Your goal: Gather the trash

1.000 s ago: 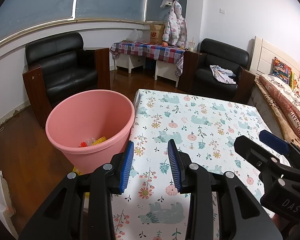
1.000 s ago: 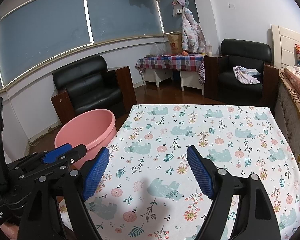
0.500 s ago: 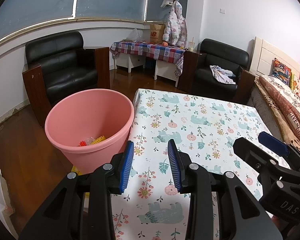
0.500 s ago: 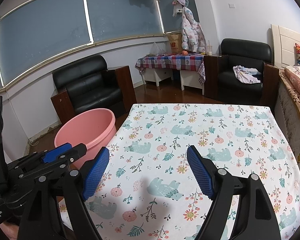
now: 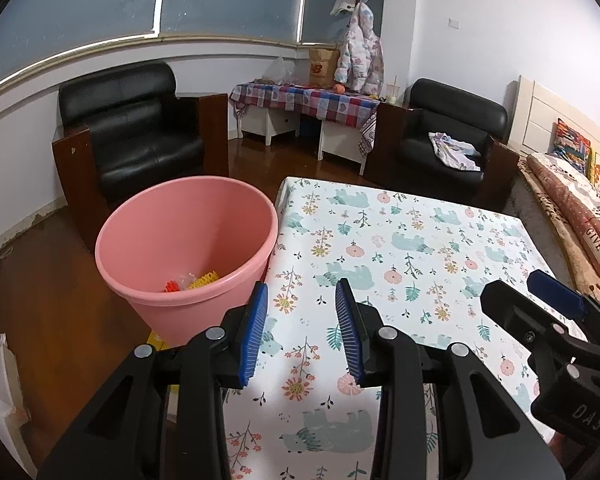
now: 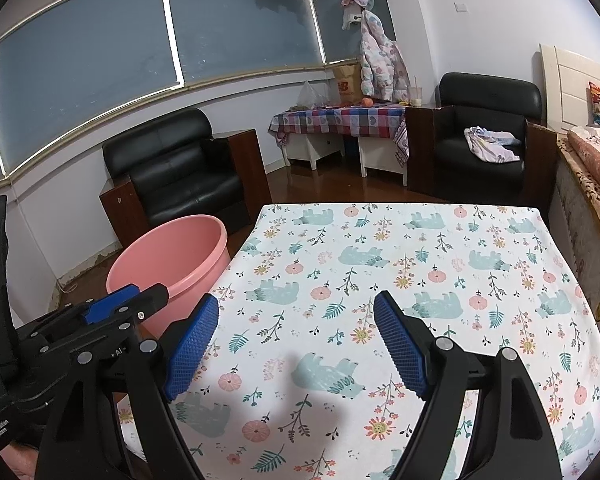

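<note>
A pink plastic bin [image 5: 188, 248] stands on the floor against the table's left edge; it also shows in the right wrist view [image 6: 172, 256]. Red, yellow and clear trash pieces [image 5: 192, 281] lie at its bottom. My left gripper [image 5: 302, 328] is open and empty, above the table's front left part, just right of the bin. My right gripper [image 6: 296, 344] is open wide and empty above the table's front. Each gripper shows in the other's view, the right one [image 5: 548, 320] and the left one [image 6: 112, 312]. No trash shows on the floral tablecloth [image 6: 400, 264].
Two black armchairs [image 5: 132, 128] [image 5: 444, 140] stand beyond the table, one with clothes on it. A checked side table [image 5: 308, 104] stands against the far wall. A bed [image 5: 572, 208] runs along the right. The floor is dark wood.
Both grippers have stayed almost still. The left wrist view has shifted very slightly; the bin and table keep their places.
</note>
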Demonstrator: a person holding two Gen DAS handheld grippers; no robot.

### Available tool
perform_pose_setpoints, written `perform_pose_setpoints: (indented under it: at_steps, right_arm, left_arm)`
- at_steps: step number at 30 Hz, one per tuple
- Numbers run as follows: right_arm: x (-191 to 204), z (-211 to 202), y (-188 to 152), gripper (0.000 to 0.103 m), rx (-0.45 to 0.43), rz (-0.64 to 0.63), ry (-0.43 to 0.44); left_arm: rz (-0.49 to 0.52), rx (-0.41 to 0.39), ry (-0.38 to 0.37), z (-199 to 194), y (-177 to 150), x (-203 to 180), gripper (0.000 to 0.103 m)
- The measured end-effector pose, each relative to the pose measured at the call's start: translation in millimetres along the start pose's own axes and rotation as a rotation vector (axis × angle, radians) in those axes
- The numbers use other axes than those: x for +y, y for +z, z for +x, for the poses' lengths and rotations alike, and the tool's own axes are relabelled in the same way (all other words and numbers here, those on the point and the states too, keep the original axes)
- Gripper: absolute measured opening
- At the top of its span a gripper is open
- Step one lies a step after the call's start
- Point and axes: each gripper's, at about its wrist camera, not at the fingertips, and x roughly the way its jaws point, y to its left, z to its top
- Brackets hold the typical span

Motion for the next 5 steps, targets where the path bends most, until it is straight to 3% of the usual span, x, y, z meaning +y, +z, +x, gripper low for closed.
perform_pose_setpoints:
  at_steps: [5]
  right_arm:
    - [0.6, 0.4, 1.0, 0.078, 0.002, 0.0, -0.001]
  left_arm:
    - [-0.008, 0.011, 0.001, 1.9, 1.1, 1.7, 0.036]
